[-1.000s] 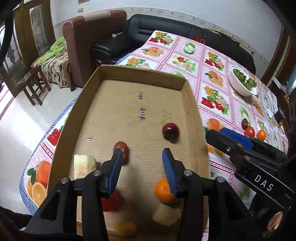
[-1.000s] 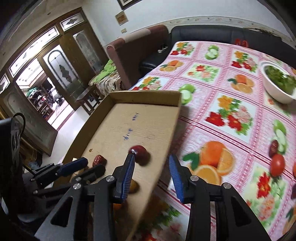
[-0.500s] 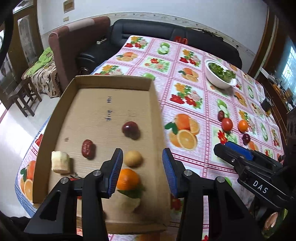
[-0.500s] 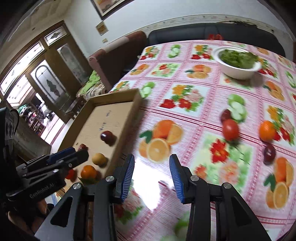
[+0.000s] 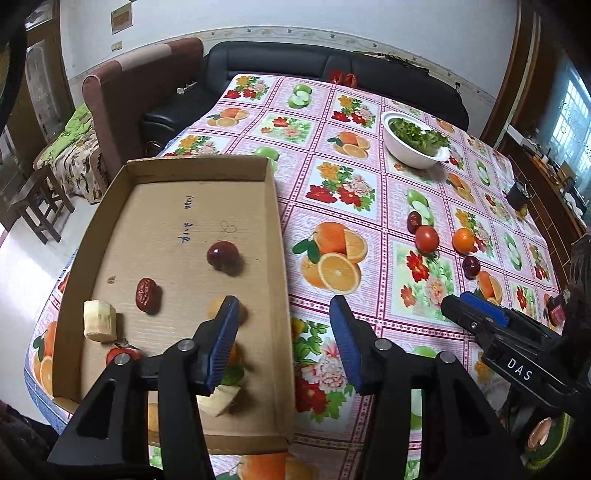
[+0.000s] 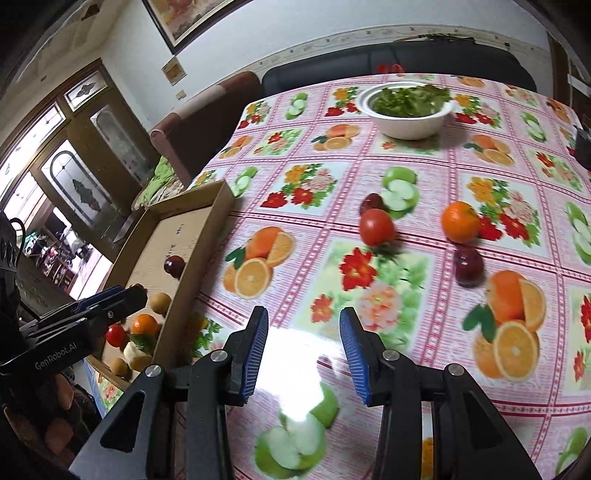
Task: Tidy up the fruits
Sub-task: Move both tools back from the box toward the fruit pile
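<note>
Fruits still loose on the tablecloth are our concern: both grippers are between picks. Our right gripper has nothing between its jaws, which are opening; our left gripper, likewise bare, is opening beside the cardboard tray. Farther ahead lie the tomato, orange and plum, well apart from our fingertips. Next, we judge, comes a reach forward to straddle the tomato.

White walls with a patterned border strip, framed picture, black leather sofa, brown armchair, wooden stool, pale glossy floor, wooden glazed doors, daylit window.
</note>
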Action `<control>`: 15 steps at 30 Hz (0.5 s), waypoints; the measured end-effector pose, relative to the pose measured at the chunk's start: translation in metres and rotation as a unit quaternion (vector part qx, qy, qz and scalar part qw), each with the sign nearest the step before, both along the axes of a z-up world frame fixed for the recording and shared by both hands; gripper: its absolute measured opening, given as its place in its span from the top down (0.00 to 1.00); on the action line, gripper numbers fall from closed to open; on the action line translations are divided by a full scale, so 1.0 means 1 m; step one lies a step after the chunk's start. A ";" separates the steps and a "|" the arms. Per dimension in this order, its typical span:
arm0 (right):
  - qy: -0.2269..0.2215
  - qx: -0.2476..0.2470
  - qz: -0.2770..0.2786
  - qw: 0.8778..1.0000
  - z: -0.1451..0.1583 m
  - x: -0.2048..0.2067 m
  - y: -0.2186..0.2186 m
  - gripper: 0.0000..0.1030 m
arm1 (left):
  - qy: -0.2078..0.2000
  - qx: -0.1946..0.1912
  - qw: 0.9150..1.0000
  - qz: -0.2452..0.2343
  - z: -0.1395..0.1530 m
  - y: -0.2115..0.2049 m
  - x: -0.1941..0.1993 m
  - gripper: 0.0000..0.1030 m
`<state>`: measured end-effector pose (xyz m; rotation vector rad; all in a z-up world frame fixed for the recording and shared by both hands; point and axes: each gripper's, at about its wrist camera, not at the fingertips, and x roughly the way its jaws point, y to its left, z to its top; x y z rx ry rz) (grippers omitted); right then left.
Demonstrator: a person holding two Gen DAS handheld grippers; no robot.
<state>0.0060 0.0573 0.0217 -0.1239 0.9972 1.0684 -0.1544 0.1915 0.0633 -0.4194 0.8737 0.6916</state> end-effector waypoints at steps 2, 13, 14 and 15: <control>0.000 -0.002 -0.009 1.000 -0.002 0.004 -0.008 0.58 | 0.000 -0.002 1.000 -0.005 -0.001 -0.003 0.004 0.52; 0.003 -0.008 -0.049 0.999 -0.008 0.027 -0.039 0.58 | 0.001 -0.021 0.999 -0.039 -0.007 -0.020 0.030 0.53; 0.003 -0.009 -0.053 0.999 -0.008 0.030 -0.041 0.58 | 0.001 -0.023 0.999 -0.042 -0.008 -0.022 0.033 0.53; 0.003 -0.010 -0.056 0.998 -0.009 0.032 -0.044 0.58 | 0.002 -0.025 0.999 -0.046 -0.008 -0.025 0.037 0.53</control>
